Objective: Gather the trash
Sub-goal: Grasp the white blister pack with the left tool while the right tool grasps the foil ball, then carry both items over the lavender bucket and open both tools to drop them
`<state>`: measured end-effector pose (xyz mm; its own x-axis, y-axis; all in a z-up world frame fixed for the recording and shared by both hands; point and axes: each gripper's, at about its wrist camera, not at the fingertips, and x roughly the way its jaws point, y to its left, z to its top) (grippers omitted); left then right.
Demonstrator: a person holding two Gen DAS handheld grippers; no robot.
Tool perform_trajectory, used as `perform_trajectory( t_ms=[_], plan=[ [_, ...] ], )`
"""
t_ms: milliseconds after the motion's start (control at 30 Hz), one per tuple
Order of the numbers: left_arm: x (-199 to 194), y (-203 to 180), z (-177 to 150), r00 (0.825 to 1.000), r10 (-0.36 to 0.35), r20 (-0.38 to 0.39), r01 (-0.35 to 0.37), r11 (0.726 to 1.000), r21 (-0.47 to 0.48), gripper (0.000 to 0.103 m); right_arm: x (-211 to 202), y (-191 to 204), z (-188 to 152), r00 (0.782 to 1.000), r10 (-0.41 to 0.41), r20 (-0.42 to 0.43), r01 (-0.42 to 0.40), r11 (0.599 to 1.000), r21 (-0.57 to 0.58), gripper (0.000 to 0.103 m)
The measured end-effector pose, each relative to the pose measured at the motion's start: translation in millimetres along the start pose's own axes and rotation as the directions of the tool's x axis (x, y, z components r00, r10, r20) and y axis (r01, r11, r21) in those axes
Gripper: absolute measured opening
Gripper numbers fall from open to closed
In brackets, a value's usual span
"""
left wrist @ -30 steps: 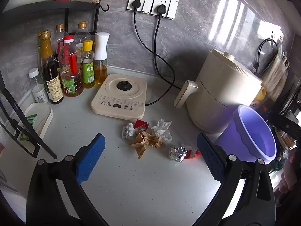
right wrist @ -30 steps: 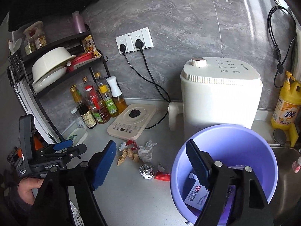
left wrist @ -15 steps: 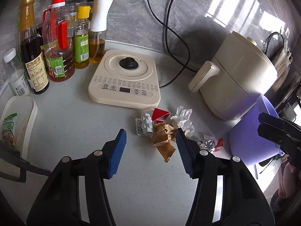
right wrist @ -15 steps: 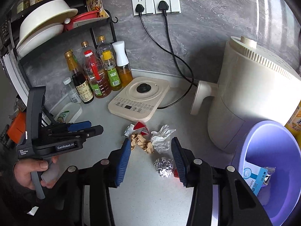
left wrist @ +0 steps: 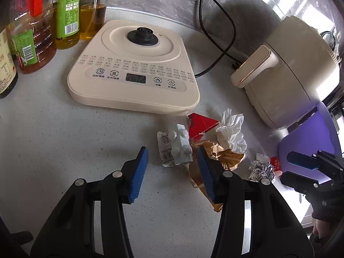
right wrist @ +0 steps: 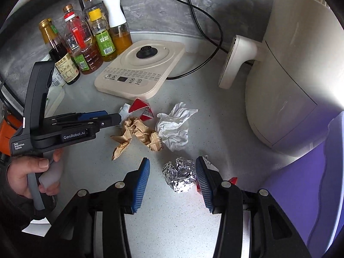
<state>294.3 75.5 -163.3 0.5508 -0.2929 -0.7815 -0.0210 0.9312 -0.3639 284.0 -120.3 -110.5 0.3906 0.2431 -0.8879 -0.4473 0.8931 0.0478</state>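
Note:
Trash lies on the grey counter: a silver pill blister pack (left wrist: 174,148), a red wrapper (left wrist: 201,124), crumpled brown paper (left wrist: 223,154), a white tissue (left wrist: 231,133) and a foil ball (left wrist: 261,171). My left gripper (left wrist: 172,169) is open, its fingers on either side of the blister pack, low over the counter. My right gripper (right wrist: 172,177) is open with the foil ball (right wrist: 180,176) between its fingers, apart from both pads. The purple bin (right wrist: 311,193) stands at the right. The brown paper (right wrist: 137,133) and tissue (right wrist: 174,126) lie just beyond.
A cream induction cooker base (left wrist: 133,68) sits behind the trash, with oil and sauce bottles (left wrist: 32,32) to its left. A cream air fryer (left wrist: 290,71) stands at the right, its handle pointing toward the trash. Black cords (left wrist: 215,21) run along the wall.
Both grippers have moved forward and down toward the trash. The left now straddles the blister pack and the right straddles the foil ball. Both jaws have narrowed.

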Motion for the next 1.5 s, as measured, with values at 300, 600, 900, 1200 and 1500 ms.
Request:
perform_trajectory(
  t_ms=[300,600,900,1200,1500],
  plan=[
    [13,0,10,1.0,0.002,-0.001,-0.002,1.0,0.018,0.032,34,-2,-6,0.997,-0.031,-0.076,0.03,0.999,-0.013,0.045],
    [-36,-2,3,0.994,0.046,0.102,-0.046,0.999,0.004,0.027,15,-1,-9,1.0,0.013,-0.013,-0.013,1.0,-0.011,0.037],
    [-99,-19,-11,0.969,0.088,0.229,-0.089,0.996,-0.006,0.025,-49,6,-5,0.987,0.088,0.138,-0.084,0.996,-0.034,0.037],
    [-133,-58,-17,0.947,0.082,0.312,-0.094,0.995,0.023,0.024,-115,-7,-11,0.952,0.126,0.278,-0.119,0.992,-0.041,0.037],
    [-134,-119,-20,0.942,0.035,0.334,-0.072,0.992,0.101,0.024,-165,-50,-38,0.925,0.096,0.368,-0.104,0.995,0.001,0.037]
  ],
)
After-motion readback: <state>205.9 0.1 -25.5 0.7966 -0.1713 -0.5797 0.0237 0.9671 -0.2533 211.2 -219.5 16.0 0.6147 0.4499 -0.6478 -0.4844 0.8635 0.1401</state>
